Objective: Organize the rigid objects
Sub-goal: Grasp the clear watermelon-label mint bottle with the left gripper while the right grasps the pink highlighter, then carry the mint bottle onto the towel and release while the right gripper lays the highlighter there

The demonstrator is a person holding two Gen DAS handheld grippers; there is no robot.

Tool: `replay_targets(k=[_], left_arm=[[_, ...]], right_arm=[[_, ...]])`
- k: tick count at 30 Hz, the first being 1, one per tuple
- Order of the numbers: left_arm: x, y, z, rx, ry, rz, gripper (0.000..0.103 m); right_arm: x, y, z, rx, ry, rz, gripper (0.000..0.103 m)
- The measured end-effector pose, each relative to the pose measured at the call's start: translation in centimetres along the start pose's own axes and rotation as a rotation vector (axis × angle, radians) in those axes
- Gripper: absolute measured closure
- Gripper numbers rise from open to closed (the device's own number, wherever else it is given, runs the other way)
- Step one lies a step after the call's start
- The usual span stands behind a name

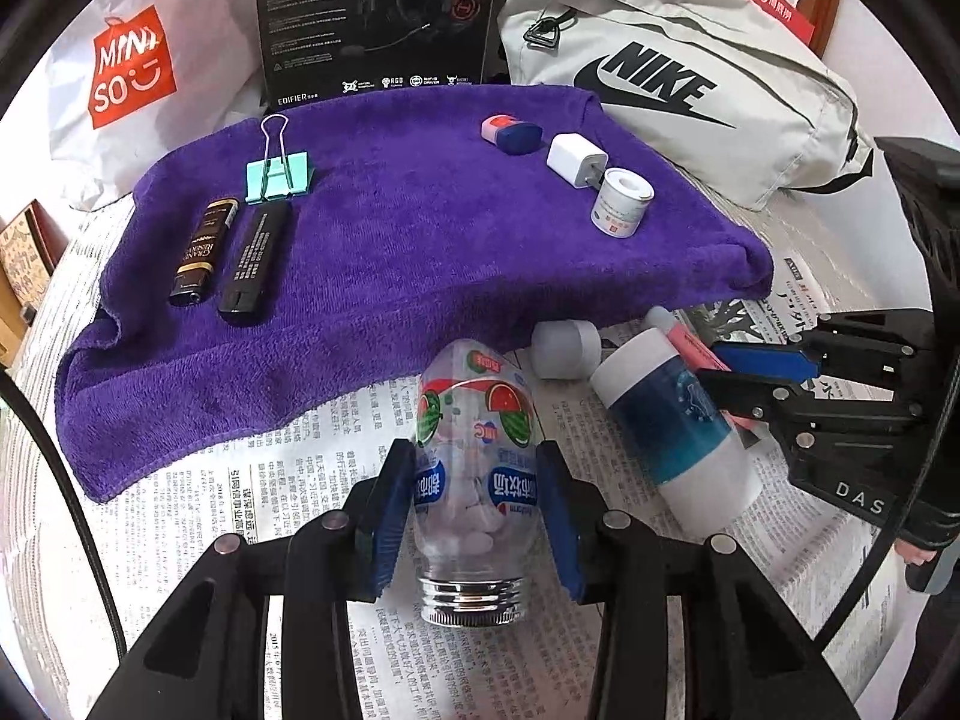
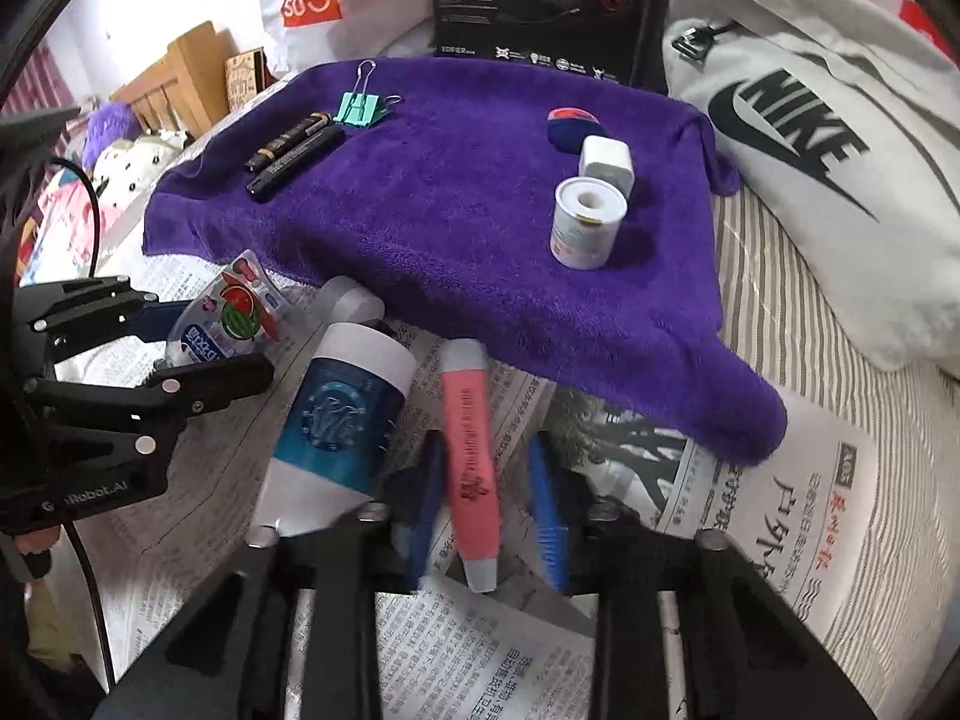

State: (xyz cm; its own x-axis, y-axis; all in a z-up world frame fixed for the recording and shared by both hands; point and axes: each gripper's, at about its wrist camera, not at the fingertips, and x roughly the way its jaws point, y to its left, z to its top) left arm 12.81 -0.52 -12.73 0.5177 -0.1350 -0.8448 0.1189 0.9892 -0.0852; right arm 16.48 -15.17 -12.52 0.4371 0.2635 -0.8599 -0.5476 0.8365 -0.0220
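My left gripper is shut on a clear candy bottle with a watermelon label and silver cap, lying on the newspaper. It also shows in the right wrist view. My right gripper is open, its blue pads either side of a pink tube without touching it. A white and blue bottle lies between the two. On the purple towel lie two black lighters, a green binder clip, a white charger, a tape roll and an eraser.
A white Nike bag lies at the right, a black Edifier box and a Miniso bag behind the towel. A small white cap lies at the towel's front edge. Newspaper covers the striped bed.
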Motion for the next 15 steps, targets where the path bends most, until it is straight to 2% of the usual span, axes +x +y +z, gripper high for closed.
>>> replay_targets(k=[6, 10, 15], left_arm=[[-0.4, 0.7, -0.7, -0.010, -0.012, -0.001, 0.064], [-0.4, 0.2, -0.7, 0.010, -0.016, 0.026, 0.064], [-1.8, 1.3, -1.0, -0.009, -0.019, 0.017, 0.064]], right_arm=[[-0.8, -0.6, -1.1, -0.002, 0.039, -0.012, 0.086], [-0.8, -0.5, -1.5, 0.011, 0.025, -0.028, 0.086], [-1.7, -0.5, -1.7, 0.019, 0.045, -0.011, 0.086]])
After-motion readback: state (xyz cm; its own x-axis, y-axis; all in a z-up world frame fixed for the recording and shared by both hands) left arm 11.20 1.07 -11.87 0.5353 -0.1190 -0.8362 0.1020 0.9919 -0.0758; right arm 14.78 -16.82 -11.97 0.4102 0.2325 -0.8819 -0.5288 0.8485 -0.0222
